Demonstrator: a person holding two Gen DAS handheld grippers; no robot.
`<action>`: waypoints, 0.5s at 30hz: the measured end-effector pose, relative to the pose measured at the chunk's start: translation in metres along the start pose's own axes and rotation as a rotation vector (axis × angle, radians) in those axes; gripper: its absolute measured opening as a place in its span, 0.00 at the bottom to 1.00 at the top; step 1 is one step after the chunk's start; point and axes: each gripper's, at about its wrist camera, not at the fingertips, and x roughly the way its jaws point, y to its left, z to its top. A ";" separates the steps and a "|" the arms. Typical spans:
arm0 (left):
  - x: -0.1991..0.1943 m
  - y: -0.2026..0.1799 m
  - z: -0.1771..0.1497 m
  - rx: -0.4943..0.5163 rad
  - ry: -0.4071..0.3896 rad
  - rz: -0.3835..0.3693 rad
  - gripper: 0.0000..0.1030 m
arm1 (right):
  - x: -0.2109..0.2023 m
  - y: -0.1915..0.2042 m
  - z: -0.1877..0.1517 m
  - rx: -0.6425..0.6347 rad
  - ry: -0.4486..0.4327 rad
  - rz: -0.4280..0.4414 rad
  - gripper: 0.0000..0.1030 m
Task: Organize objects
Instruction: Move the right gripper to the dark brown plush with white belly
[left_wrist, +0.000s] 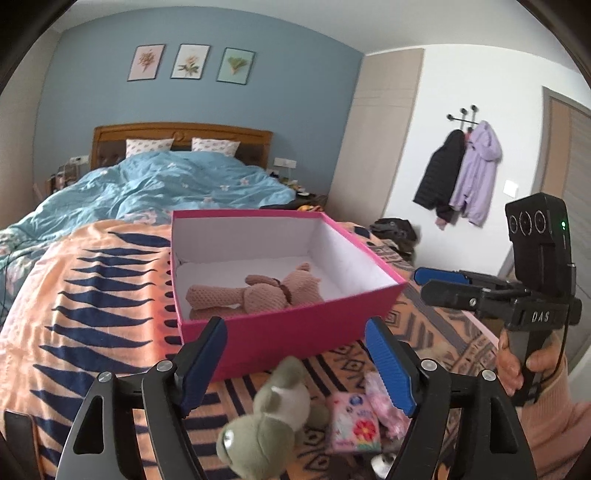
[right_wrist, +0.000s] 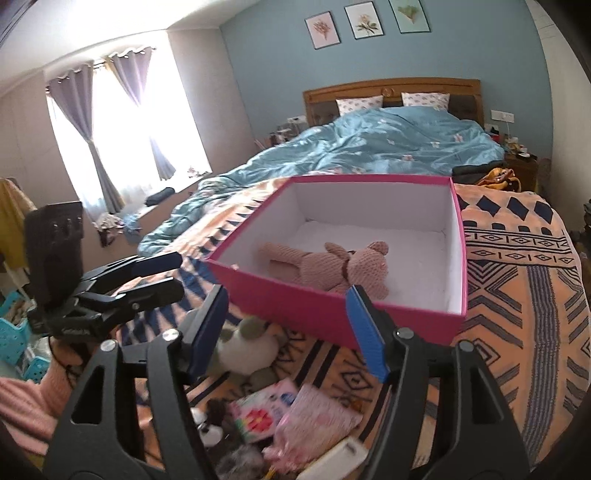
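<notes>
Hovering with both jaws apart and empty, the left gripper (left_wrist: 295, 354) and right gripper (right_wrist: 286, 326) face the pink box (left_wrist: 280, 328) holding the bear (left_wrist: 258, 290); next, pinch the green plush (left_wrist: 269, 417) squarely mid-body.

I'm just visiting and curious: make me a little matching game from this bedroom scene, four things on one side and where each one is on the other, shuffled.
Things:
1. pink knitted teddy bear
2. grey-green plush toy
3. lilac hooded jacket
4. three framed flower prints

Places:
A. hanging from a wall hook
B. on the blue wall above the wooden headboard
C. lying inside the pink cardboard box
D. on the orange patterned blanket, in front of the box

Pairs: 1-C, 2-D, 3-A, 4-B
</notes>
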 end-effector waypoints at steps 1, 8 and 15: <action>-0.003 -0.002 -0.003 0.005 0.001 -0.004 0.77 | -0.005 0.003 -0.004 -0.007 -0.001 0.006 0.66; -0.013 -0.009 -0.031 0.010 0.041 -0.022 0.77 | -0.018 0.016 -0.041 -0.016 0.048 0.057 0.66; -0.014 -0.008 -0.066 -0.033 0.103 -0.046 0.77 | -0.002 0.027 -0.085 -0.022 0.178 0.077 0.66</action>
